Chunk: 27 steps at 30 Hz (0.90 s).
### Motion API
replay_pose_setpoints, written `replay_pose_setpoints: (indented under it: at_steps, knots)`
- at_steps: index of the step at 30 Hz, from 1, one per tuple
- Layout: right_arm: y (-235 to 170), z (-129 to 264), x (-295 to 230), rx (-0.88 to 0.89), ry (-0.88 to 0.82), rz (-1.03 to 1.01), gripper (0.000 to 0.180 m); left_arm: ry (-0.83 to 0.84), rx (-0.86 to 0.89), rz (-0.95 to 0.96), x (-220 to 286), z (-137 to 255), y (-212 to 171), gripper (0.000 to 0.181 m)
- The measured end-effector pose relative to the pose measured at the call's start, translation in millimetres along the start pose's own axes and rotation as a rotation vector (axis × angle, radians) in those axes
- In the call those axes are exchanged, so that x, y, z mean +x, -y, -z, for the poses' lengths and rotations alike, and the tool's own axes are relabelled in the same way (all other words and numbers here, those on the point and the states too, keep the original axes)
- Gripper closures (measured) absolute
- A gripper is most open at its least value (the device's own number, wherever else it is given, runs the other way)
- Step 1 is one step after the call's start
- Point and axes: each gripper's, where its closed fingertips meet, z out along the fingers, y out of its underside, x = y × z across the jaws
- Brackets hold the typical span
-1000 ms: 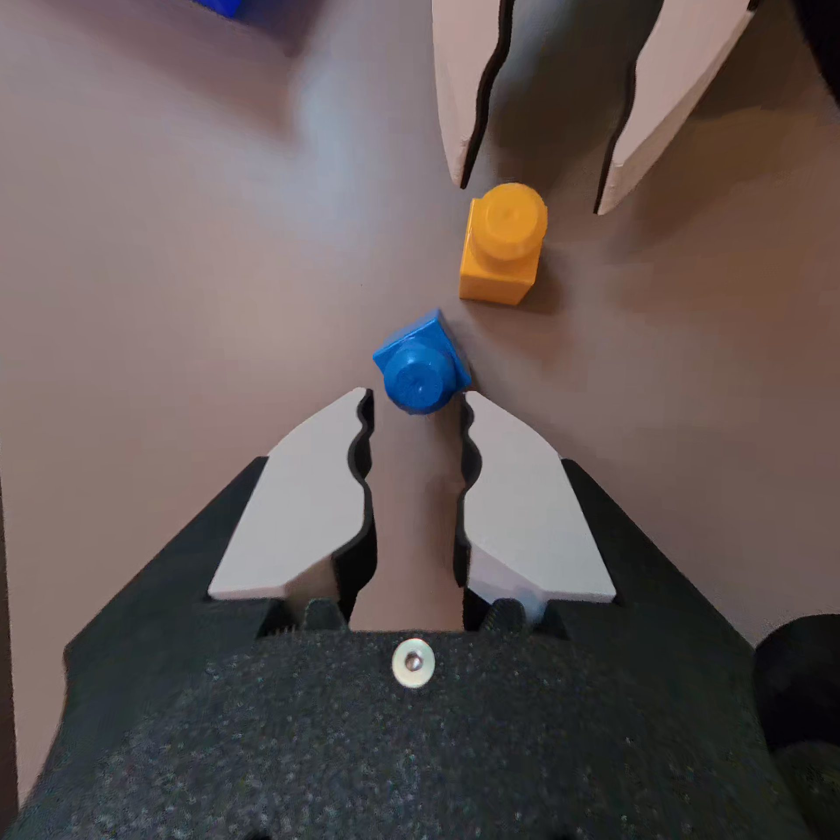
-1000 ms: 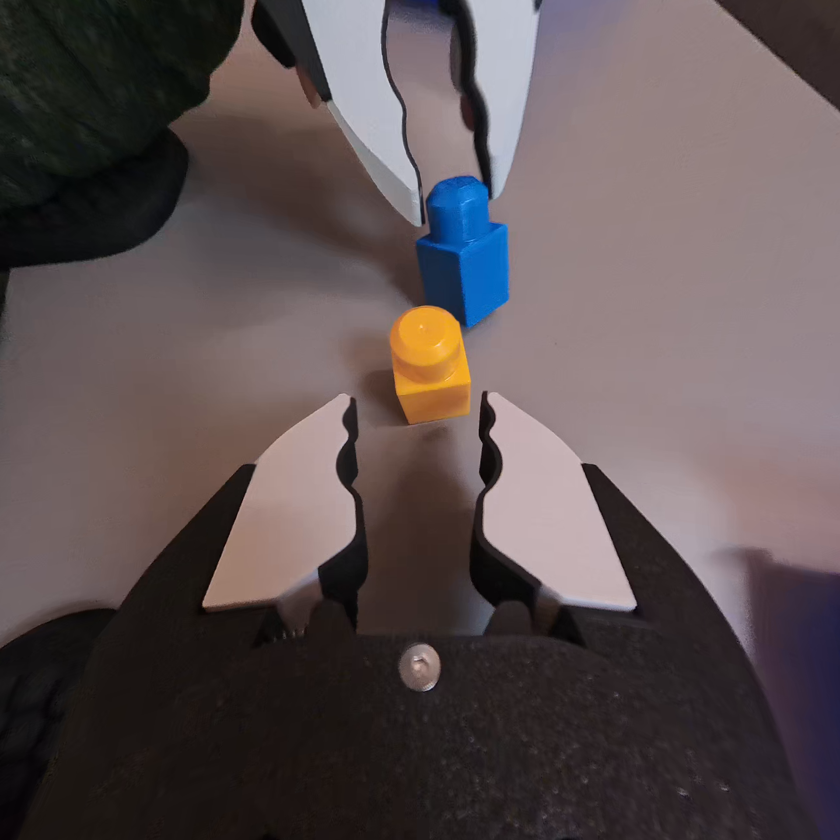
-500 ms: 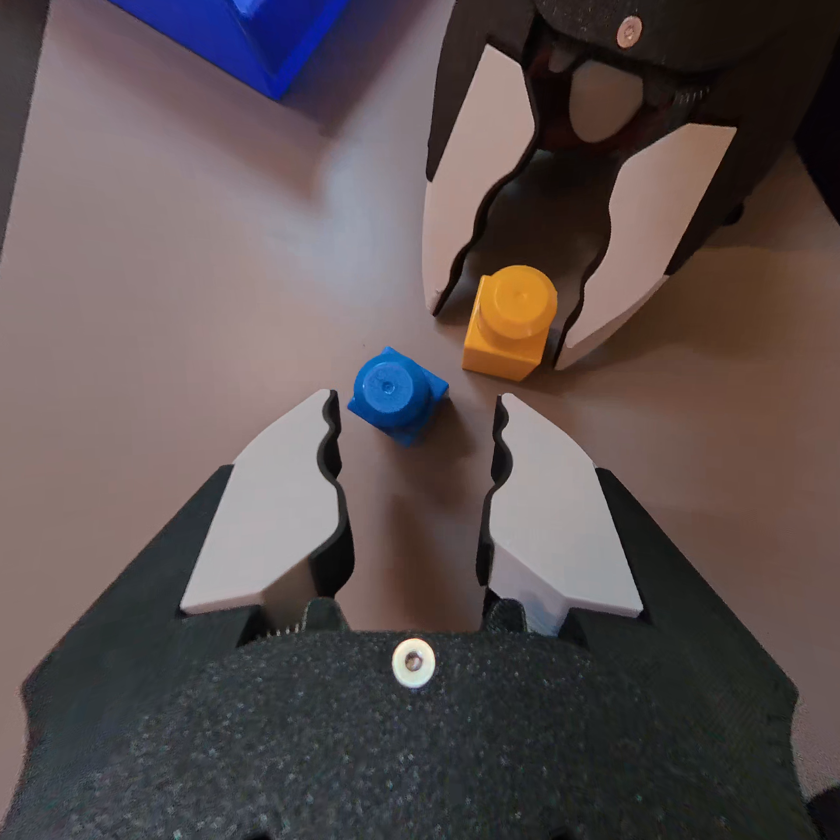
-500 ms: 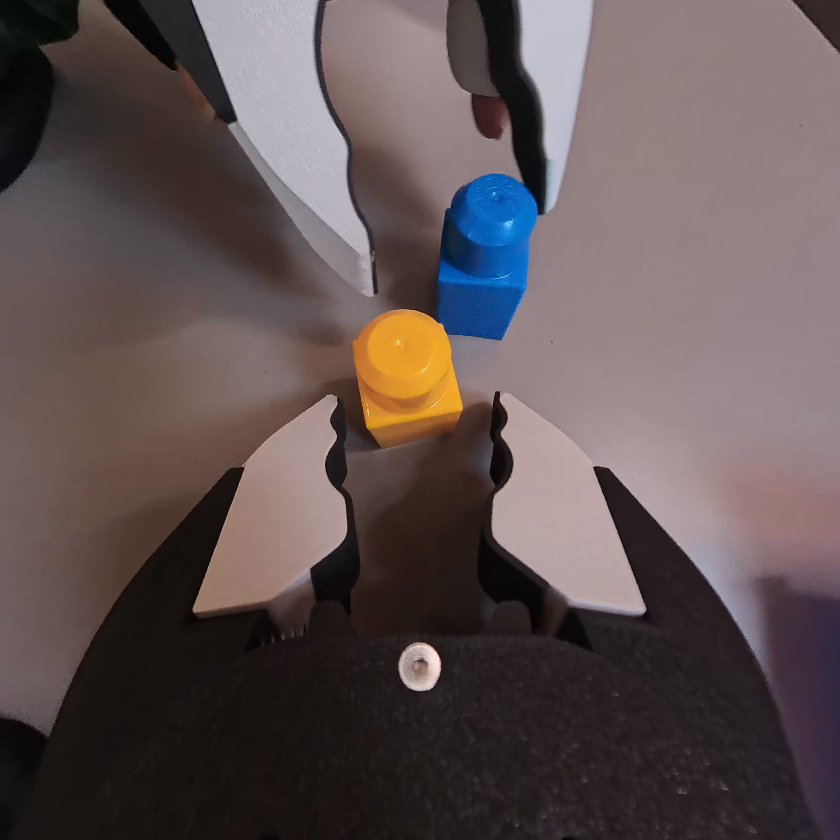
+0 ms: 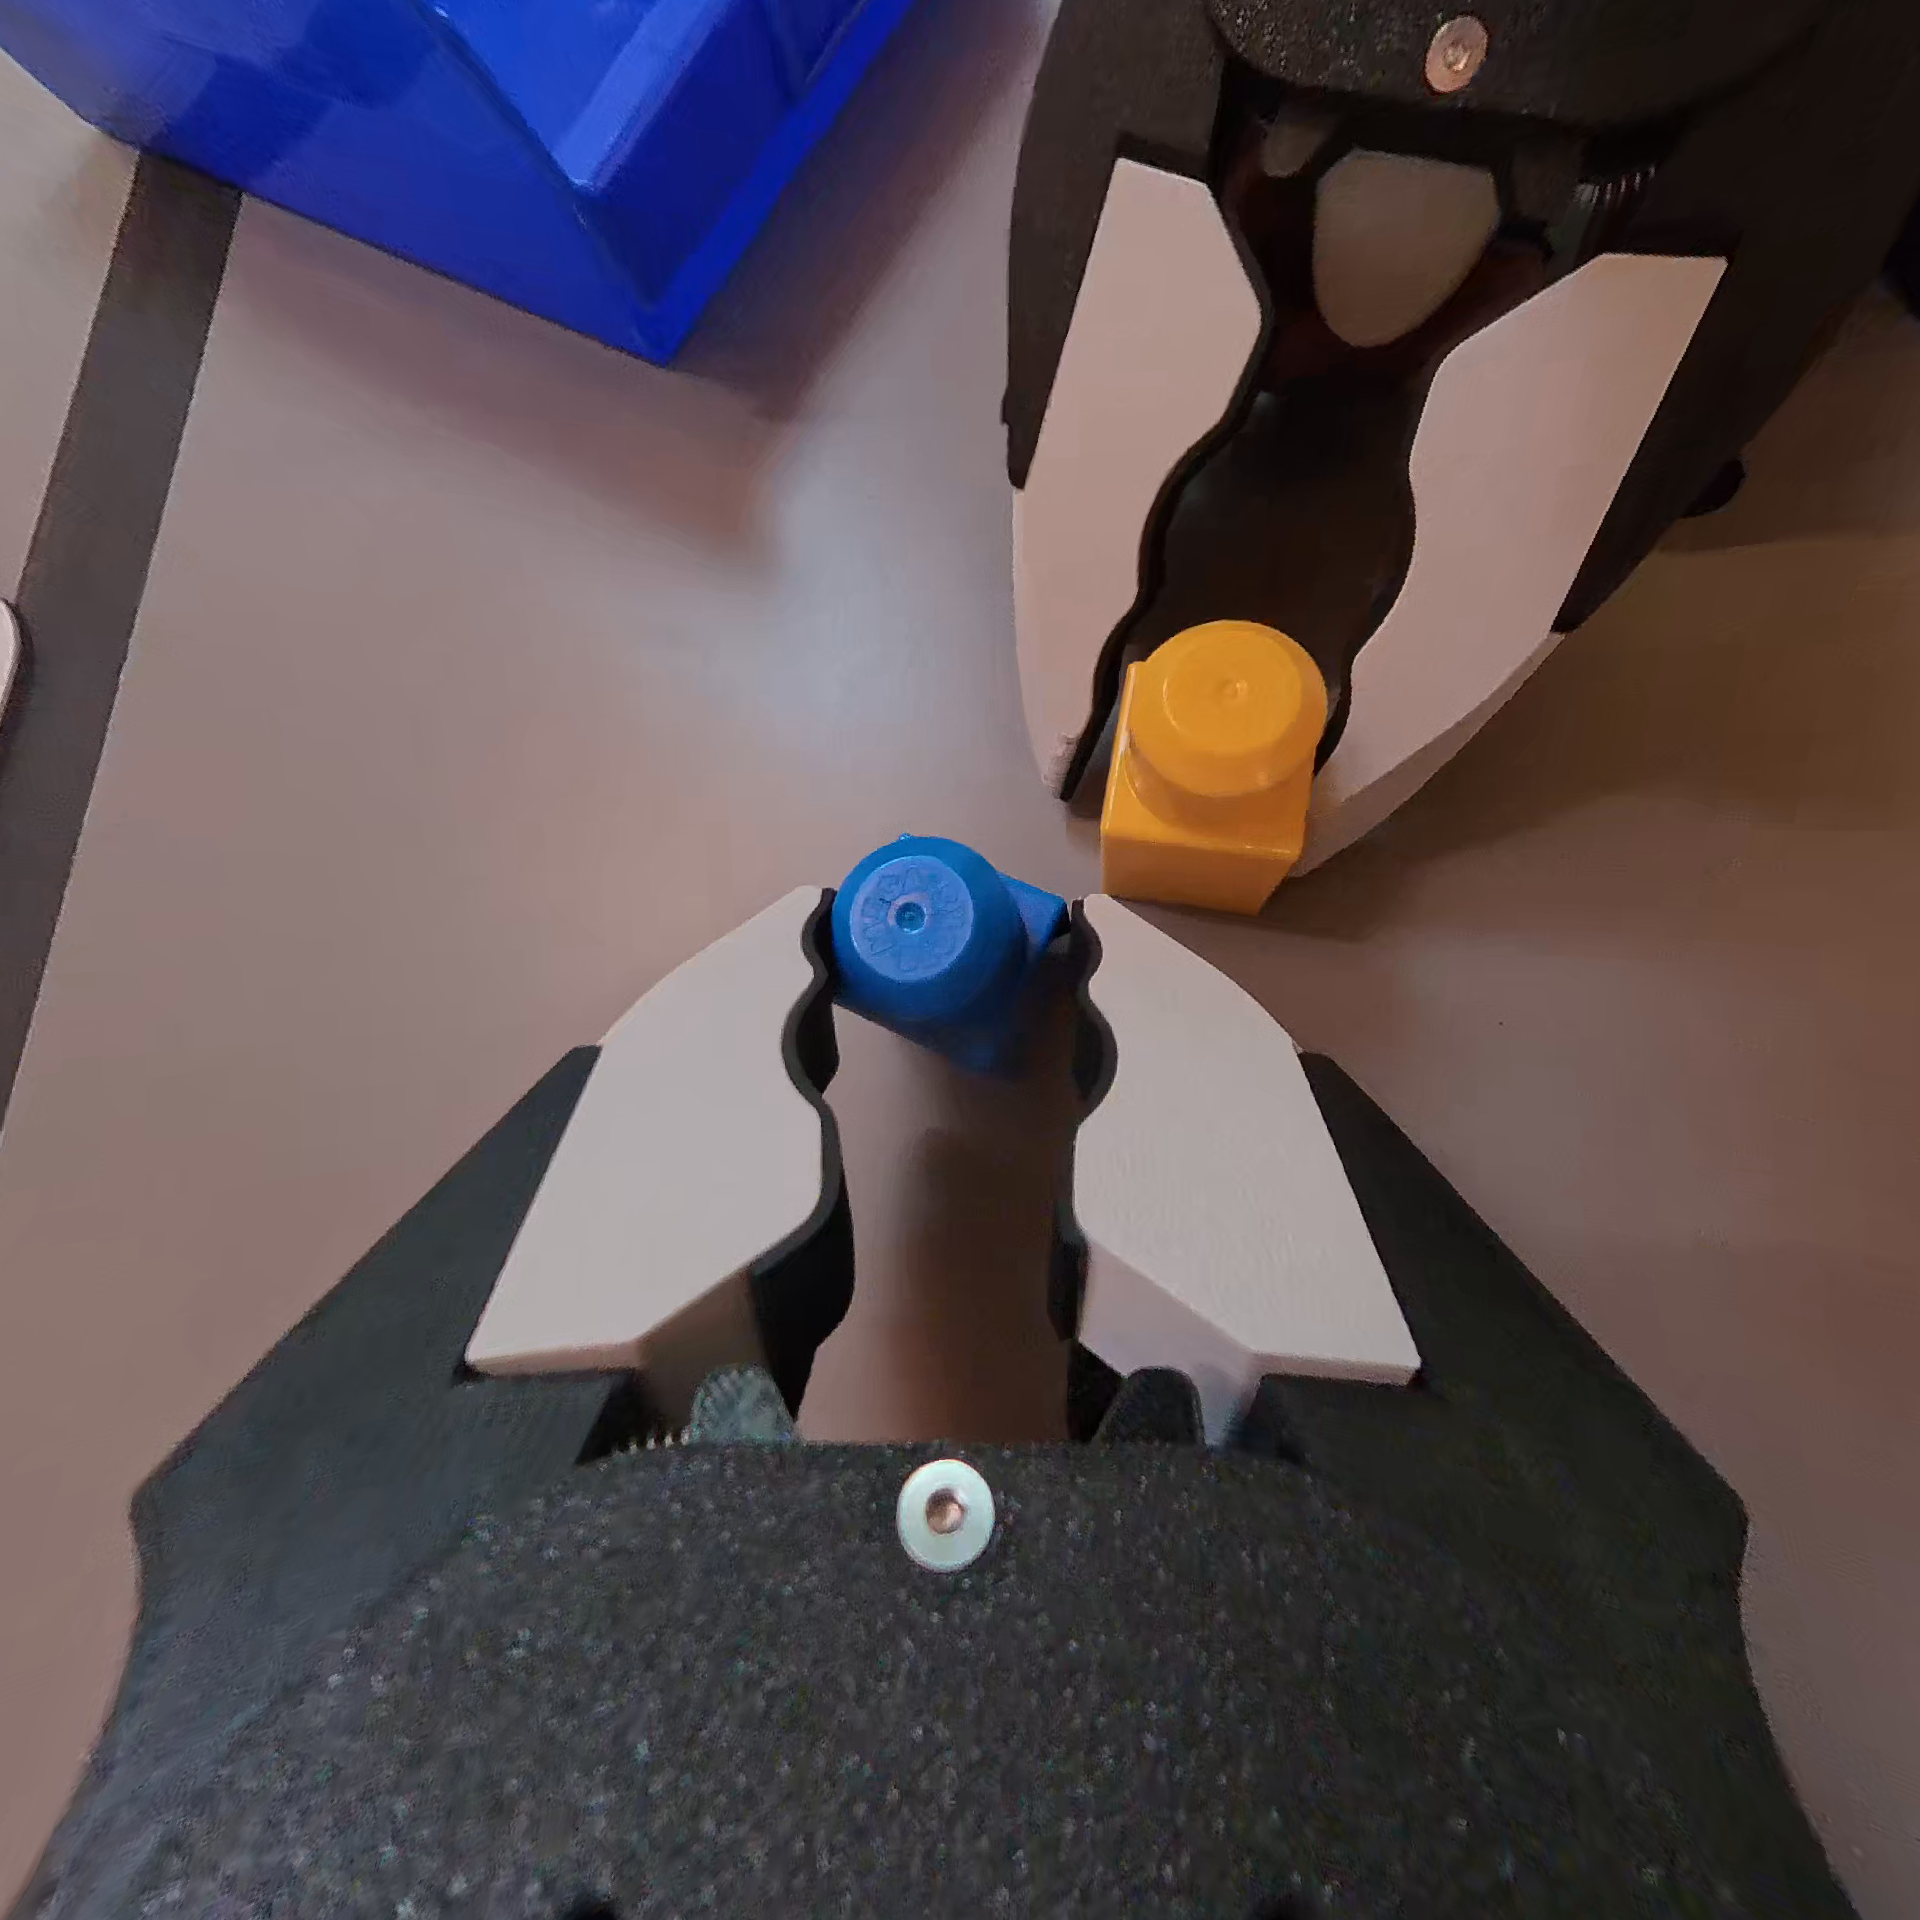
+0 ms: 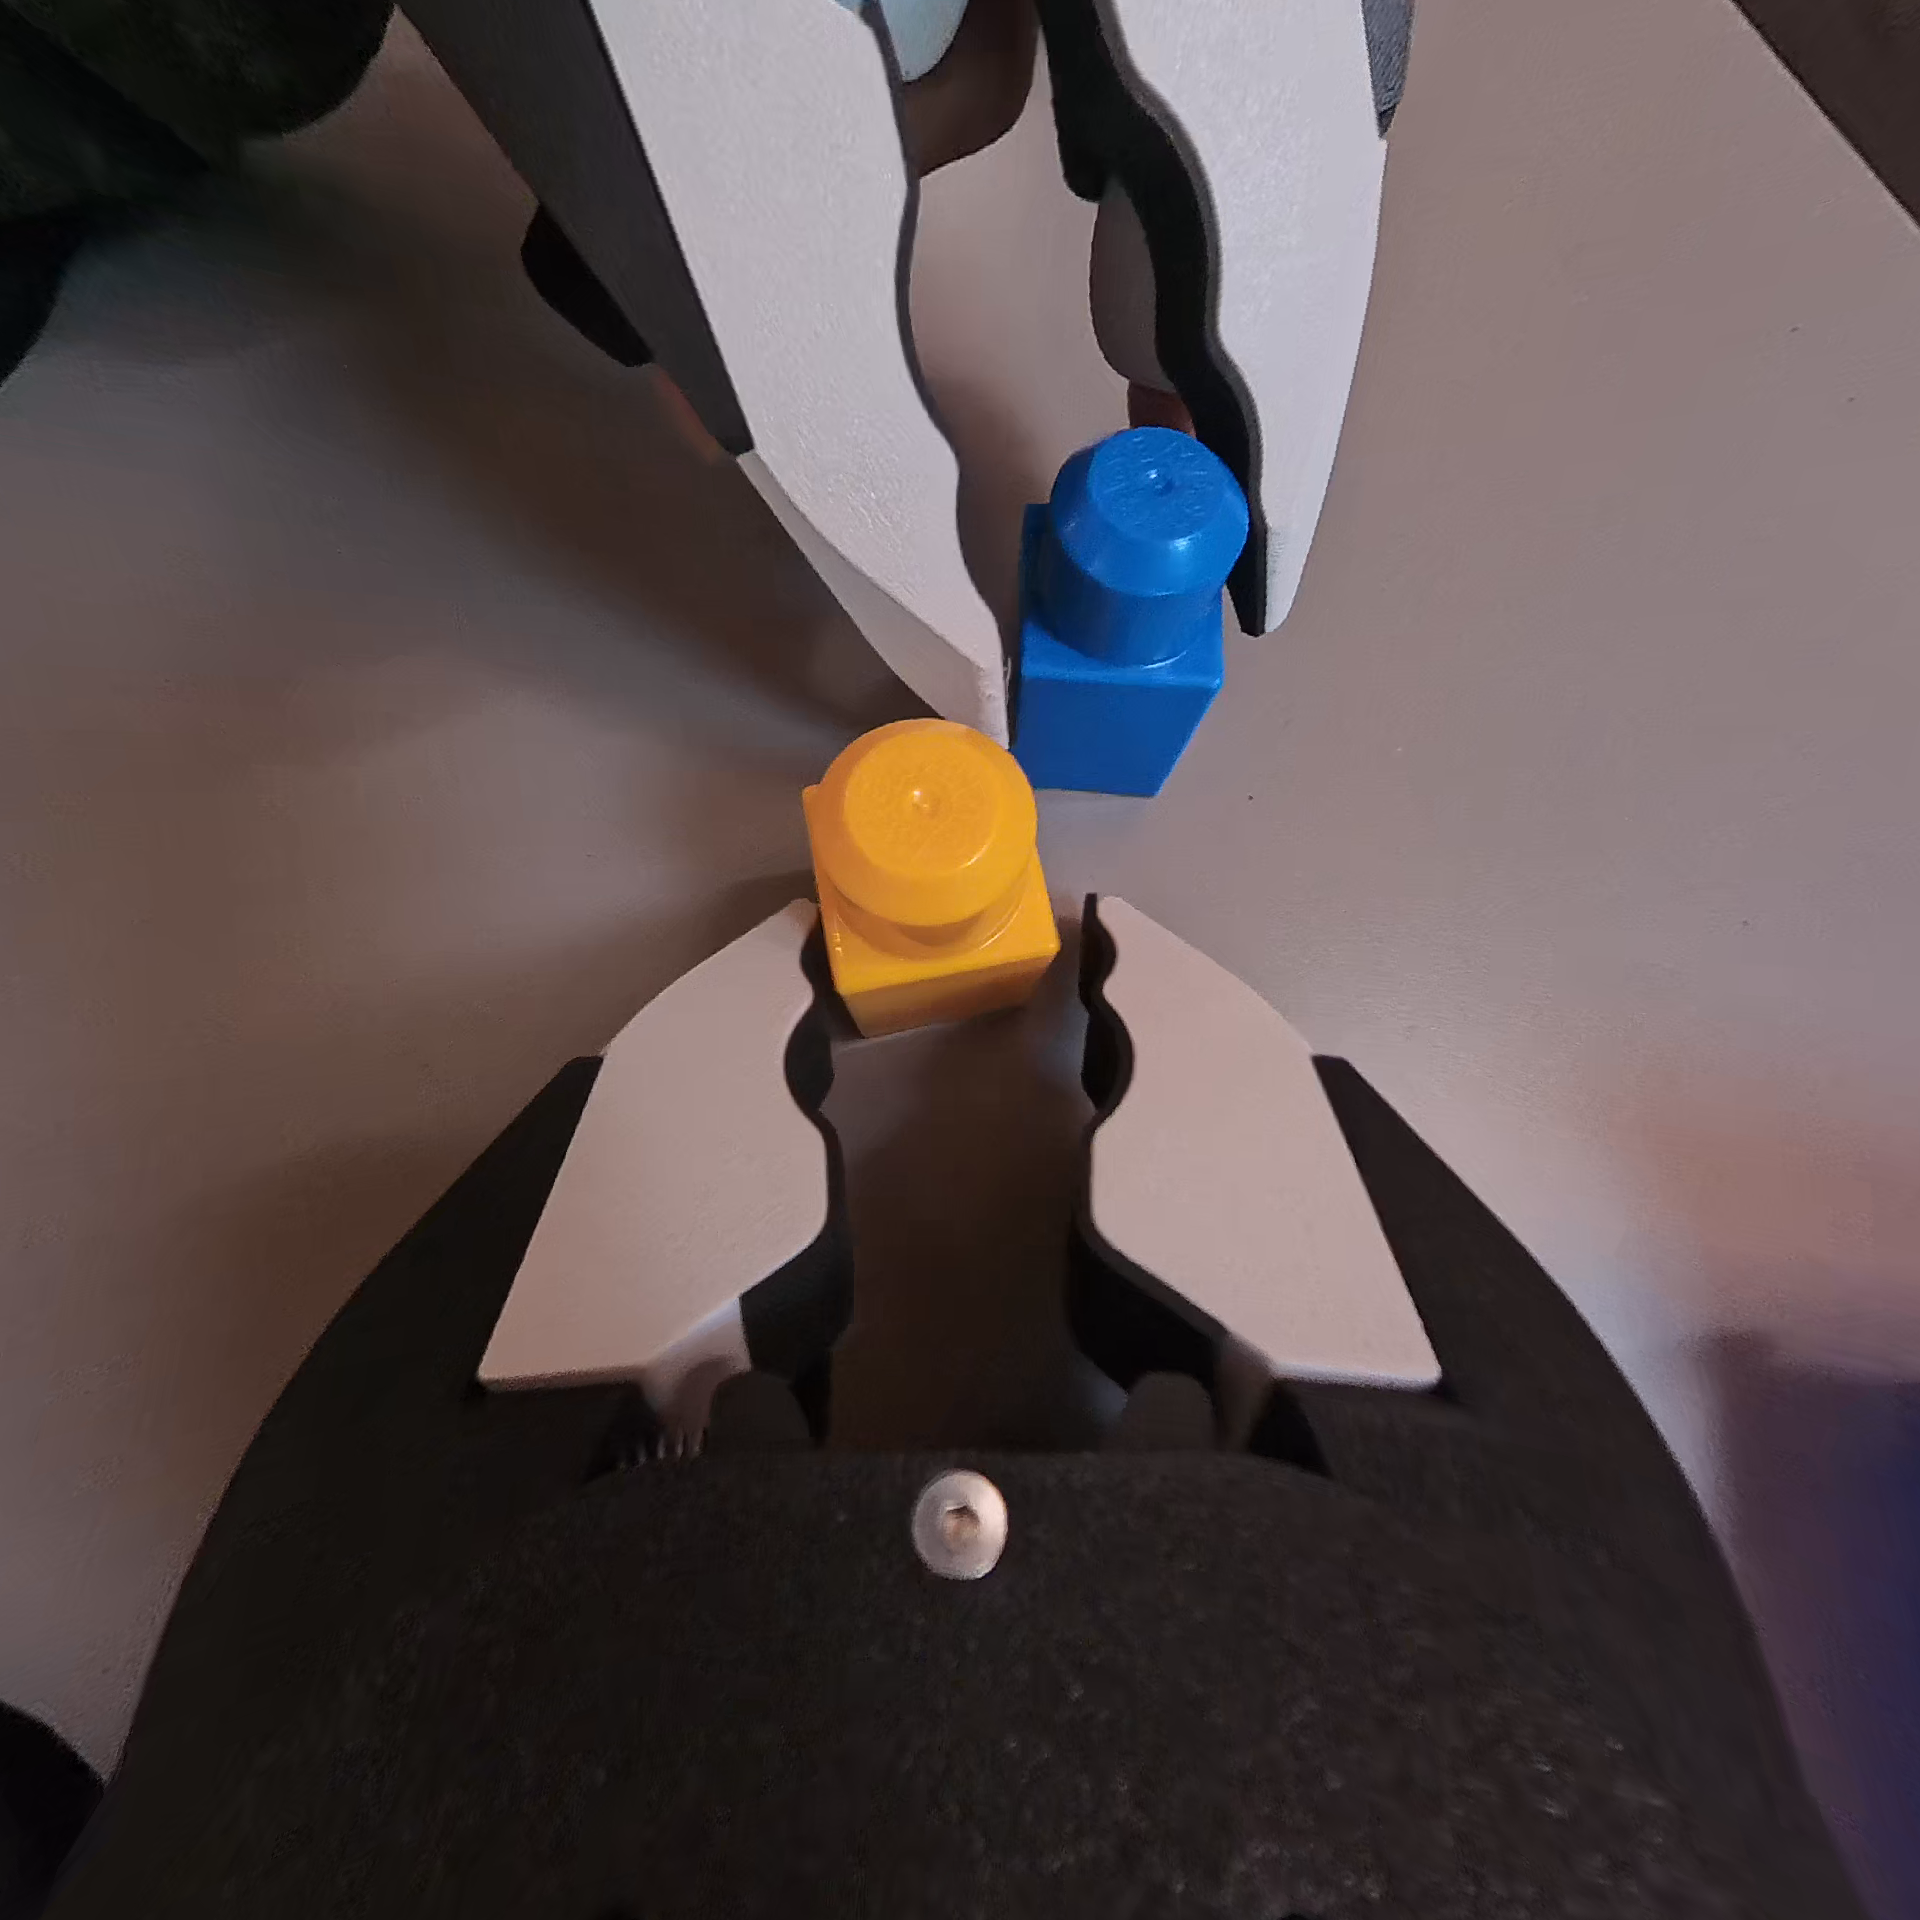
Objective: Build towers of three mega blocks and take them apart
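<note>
A blue block stands on the grey table between the fingertips of my left gripper, whose jaws press its stud and its body. A yellow block stands right beside it, between the fingertips of my right gripper, which has closed in on its sides. The two grippers face each other, tips nearly touching. The right wrist view also shows the blue block in the left gripper. The left wrist view also shows the yellow block in the right gripper.
A blue bin sits at the far left of the left wrist view. A dark strip runs along the table's left side. A dark sleeve shows at the upper left of the right wrist view. The grippers' ends are close to 5 cm from one another.
Both grippers moved forward over their blocks and narrowed their jaws onto them: the left around the blue block, the right around the yellow one. The grippers have come closer together.
</note>
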Motion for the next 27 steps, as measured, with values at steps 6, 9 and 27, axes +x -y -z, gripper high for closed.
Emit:
replay_pose_setpoints:
  at_steps: [6, 9, 27]
  knots:
    - [3, 2, -1, 0.016, 0.007, -0.003, 0.141, 0.046, 0.169, 0.085, -16, 46, 30, 0.140]
    - [9, 8, 1, 0.048, -0.002, -0.020, 0.141, 0.062, 0.205, 0.094, -13, 74, 52, 0.140]
    - [38, 18, -1, 0.140, -0.034, -0.089, 0.141, -0.049, 0.233, 0.003, 26, 58, 78, 0.140]
